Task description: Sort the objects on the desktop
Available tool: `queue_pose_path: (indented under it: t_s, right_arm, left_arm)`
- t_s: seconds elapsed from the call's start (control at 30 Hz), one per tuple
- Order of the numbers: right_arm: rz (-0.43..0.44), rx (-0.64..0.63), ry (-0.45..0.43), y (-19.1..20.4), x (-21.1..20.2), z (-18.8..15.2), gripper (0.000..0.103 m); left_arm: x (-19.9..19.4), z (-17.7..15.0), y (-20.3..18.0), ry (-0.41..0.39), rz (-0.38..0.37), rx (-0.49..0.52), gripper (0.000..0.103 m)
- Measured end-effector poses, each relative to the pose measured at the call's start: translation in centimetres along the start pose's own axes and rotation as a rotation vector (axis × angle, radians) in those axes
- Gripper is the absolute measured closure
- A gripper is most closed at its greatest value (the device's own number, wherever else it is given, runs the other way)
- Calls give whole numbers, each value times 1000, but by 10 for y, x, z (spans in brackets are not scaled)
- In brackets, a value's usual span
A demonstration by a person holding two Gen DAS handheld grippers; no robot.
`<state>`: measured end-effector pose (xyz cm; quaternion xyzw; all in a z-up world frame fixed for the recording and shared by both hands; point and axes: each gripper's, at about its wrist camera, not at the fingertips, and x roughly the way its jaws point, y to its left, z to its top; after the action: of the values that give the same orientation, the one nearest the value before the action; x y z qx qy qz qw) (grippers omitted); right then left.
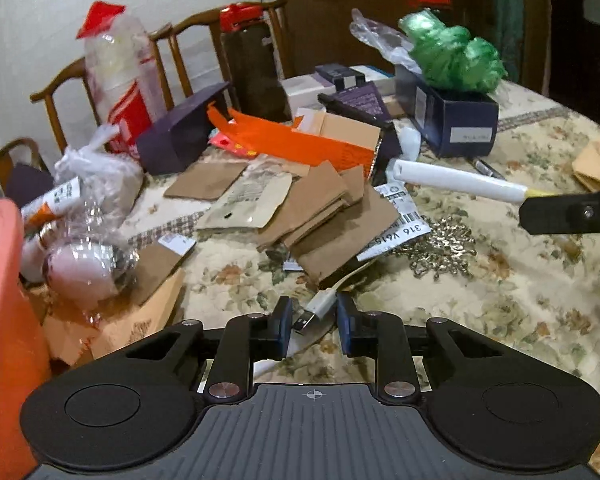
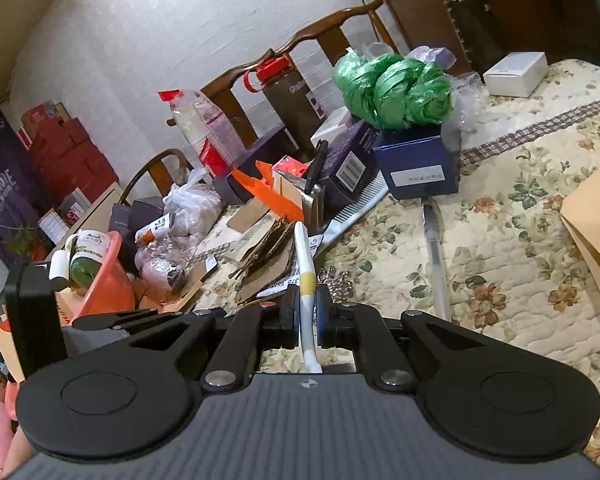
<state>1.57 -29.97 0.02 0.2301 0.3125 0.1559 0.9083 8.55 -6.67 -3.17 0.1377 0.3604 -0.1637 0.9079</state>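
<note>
My right hand-held gripper (image 2: 309, 312) is pinching a white tube-shaped object with a yellow band (image 2: 305, 264), its pads pressed on it just behind the band. The tube's long axis runs straight along the fingers: one end points away from me toward the cardboard pile (image 2: 260, 256), the other comes back toward the camera. In the left view the same tube (image 1: 456, 180) lies almost level above the floral-quilted surface (image 1: 500, 300), its free end pointing left toward the clutter.

My left hand-held gripper (image 1: 314, 320) has its jaws drawn in around a white USB cable (image 1: 318, 308); the plug sits between the pads, pointing down and toward me, and I cannot tell whether the pads press on it. The cable trails back toward the brown paper pieces (image 1: 324, 216).

A salmon-pink basket (image 1: 4, 320) stands at the left edge. Farther back sit a dark blue box (image 1: 456, 120) topped by a green plastic bundle (image 1: 456, 56), and a dark red-capped bottle (image 1: 252, 68).
</note>
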Motion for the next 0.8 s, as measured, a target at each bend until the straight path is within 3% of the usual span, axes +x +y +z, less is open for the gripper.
queue_pose_path:
  t_s: [0.13, 0.37, 0.63, 0.8]
  right_arm:
    - [2, 6, 4, -1, 0, 0, 94]
    - [19, -10, 6, 2, -1, -1, 94]
    - [16, -25, 3, 6, -2, -4, 93]
    - [15, -23, 10, 6, -1, -4, 93]
  left_arm:
    - [-4, -2, 7, -6, -2, -45, 84]
    - [-27, -26, 26, -95, -108, -191, 83]
    - [-62, -28, 17, -217, -73, -138, 84]
    - [-60, -28, 20, -215, -69, -144, 84]
